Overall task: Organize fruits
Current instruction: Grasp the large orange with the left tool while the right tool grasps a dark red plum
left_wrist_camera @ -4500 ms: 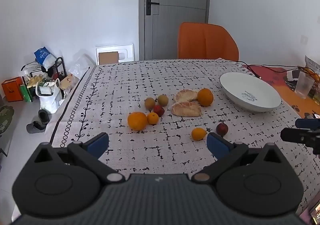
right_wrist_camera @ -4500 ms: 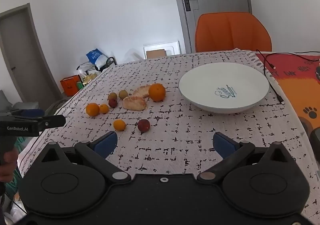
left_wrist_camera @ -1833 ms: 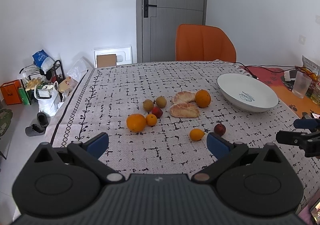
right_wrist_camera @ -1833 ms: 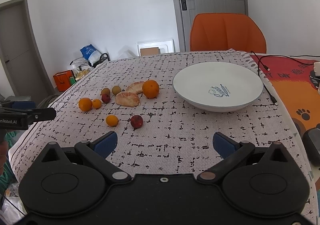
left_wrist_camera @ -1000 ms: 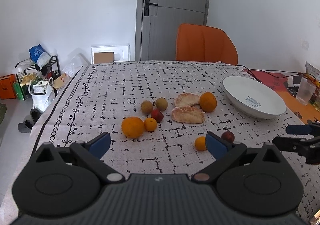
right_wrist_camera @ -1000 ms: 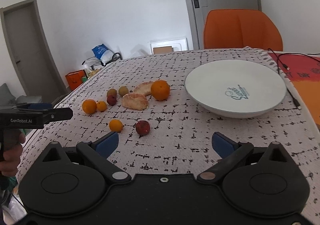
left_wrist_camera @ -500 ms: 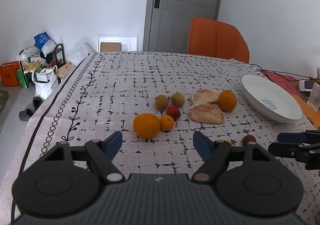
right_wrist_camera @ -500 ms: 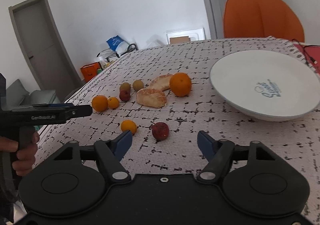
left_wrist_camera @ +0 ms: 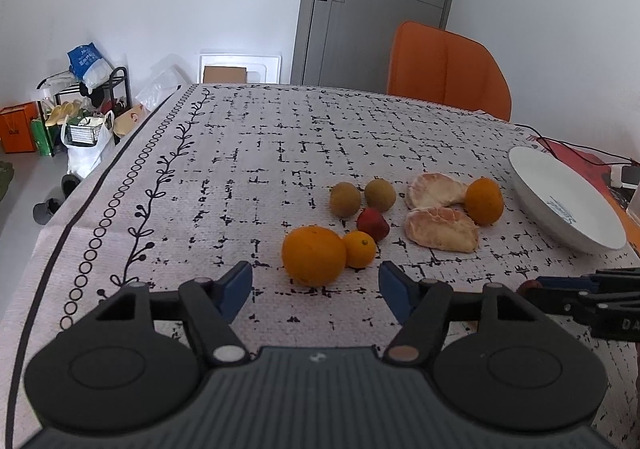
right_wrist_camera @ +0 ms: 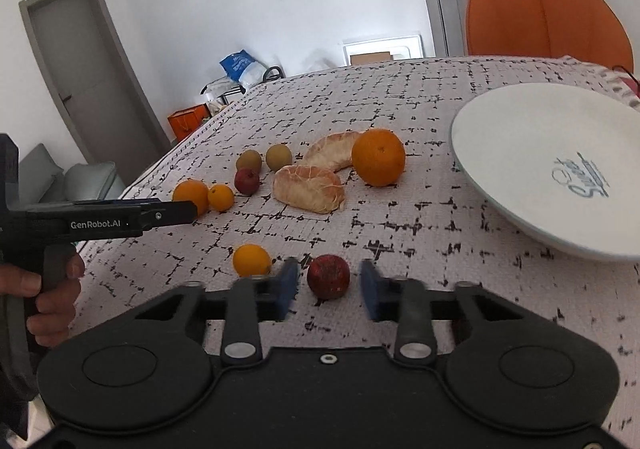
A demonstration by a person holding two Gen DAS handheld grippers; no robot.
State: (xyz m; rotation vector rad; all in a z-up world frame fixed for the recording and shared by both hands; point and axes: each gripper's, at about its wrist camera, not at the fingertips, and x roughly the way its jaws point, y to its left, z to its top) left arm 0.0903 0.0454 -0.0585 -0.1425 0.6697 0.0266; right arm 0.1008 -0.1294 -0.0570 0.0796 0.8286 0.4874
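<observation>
My left gripper (left_wrist_camera: pixel 316 287) is open, its blue pads either side of a large orange (left_wrist_camera: pixel 313 255) just ahead, with a small orange (left_wrist_camera: pixel 360 249) beside it. My right gripper (right_wrist_camera: pixel 328 289) is open, its pads flanking a dark red fruit (right_wrist_camera: pixel 329 276) without touching it; a small orange (right_wrist_camera: pixel 251 259) lies just left. Two brown fruits (left_wrist_camera: pixel 345 199), a small red fruit (left_wrist_camera: pixel 373 224), two peeled pomelo pieces (left_wrist_camera: pixel 442 229) and another orange (left_wrist_camera: pixel 484 201) lie in a cluster. The white plate (right_wrist_camera: pixel 500 121) stands at the right.
The table has a patterned grey cloth (left_wrist_camera: pixel 248 153). An orange chair (left_wrist_camera: pixel 448 69) stands at the far side. Cables and a red mat (left_wrist_camera: pixel 576 153) lie beyond the plate. Bags and a rack (left_wrist_camera: pixel 80 117) stand on the floor at the left.
Both grippers have moved forward and down toward the fruit and narrowed. The right one now brackets the dark red fruit; the left one has closed in on the large orange.
</observation>
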